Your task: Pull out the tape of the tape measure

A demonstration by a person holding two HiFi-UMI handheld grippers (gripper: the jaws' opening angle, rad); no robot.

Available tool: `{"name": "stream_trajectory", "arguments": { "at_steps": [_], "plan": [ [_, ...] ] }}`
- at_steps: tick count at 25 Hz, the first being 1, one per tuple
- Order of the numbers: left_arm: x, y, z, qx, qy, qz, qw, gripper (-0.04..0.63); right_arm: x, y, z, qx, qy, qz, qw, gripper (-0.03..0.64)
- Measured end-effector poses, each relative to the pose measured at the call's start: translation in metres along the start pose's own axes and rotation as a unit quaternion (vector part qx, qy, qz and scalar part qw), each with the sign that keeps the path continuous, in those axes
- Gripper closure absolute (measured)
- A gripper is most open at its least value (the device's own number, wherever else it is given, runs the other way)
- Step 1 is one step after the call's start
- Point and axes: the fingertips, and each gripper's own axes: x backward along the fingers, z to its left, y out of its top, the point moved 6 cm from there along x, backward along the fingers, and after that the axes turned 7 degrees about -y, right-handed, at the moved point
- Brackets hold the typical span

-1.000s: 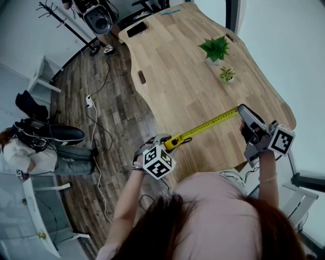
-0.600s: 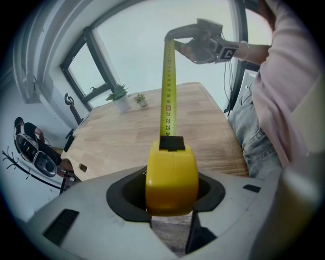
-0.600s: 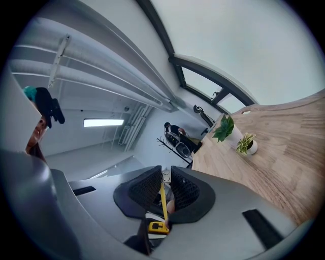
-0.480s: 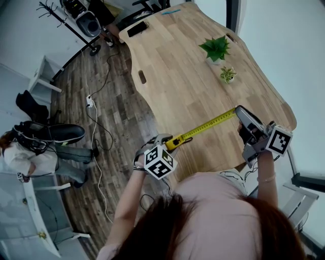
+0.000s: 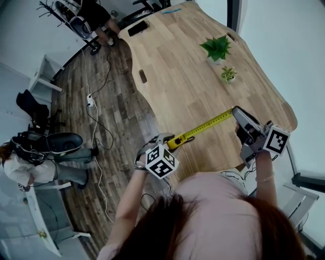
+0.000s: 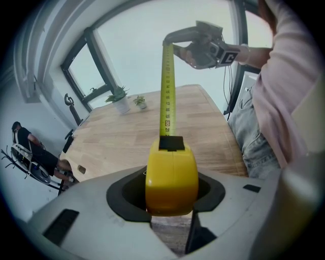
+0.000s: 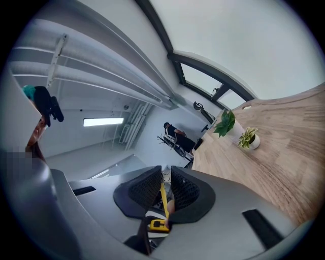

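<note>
My left gripper is shut on the yellow tape measure case, held above the wooden table's near left edge. The yellow tape runs taut from the case up and to the right, over the table, to my right gripper. That gripper is shut on the tape's end, which passes between its black pads with the metal hook at the tips. In the left gripper view the tape rises straight to the right gripper. The case shows small in the head view.
Two small potted plants stand on the table's far right. A dark flat object lies at its far end. A seated person, chairs and a floor cable are at the left; another person stands beyond the table.
My right gripper has drifted slightly up and left with the tape end; the left gripper holds still. The far person has moved left and the seated one shifted.
</note>
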Motion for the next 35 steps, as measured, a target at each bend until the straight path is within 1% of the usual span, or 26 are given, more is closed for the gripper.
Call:
{"name": "stream_trajectory", "arguments": {
  "at_steps": [18,27,30,33,35],
  "plan": [
    [0.005,0.005,-0.003,-0.001,0.003,-0.013,0.9999,0.426,-0.013,-0.016,0.009,0.002,0.013,0.023,1.0,0.565],
    [0.007,0.016,-0.002,-0.003,0.007,-0.027,0.9996,0.425,-0.019,-0.02,0.012,0.001,0.017,0.031,0.999,0.565],
    [0.008,0.02,-0.002,-0.004,0.008,-0.032,0.9994,0.426,-0.02,-0.023,0.013,-0.012,0.014,0.033,0.999,0.565],
    [0.009,0.024,-0.001,-0.005,0.009,-0.036,0.9993,0.426,-0.023,-0.023,0.015,0.0,0.021,0.036,0.999,0.565],
    [0.01,0.026,-0.002,-0.006,0.009,-0.038,0.9992,0.426,-0.024,-0.024,0.015,-0.002,0.023,0.037,0.999,0.565]
  ]
}}
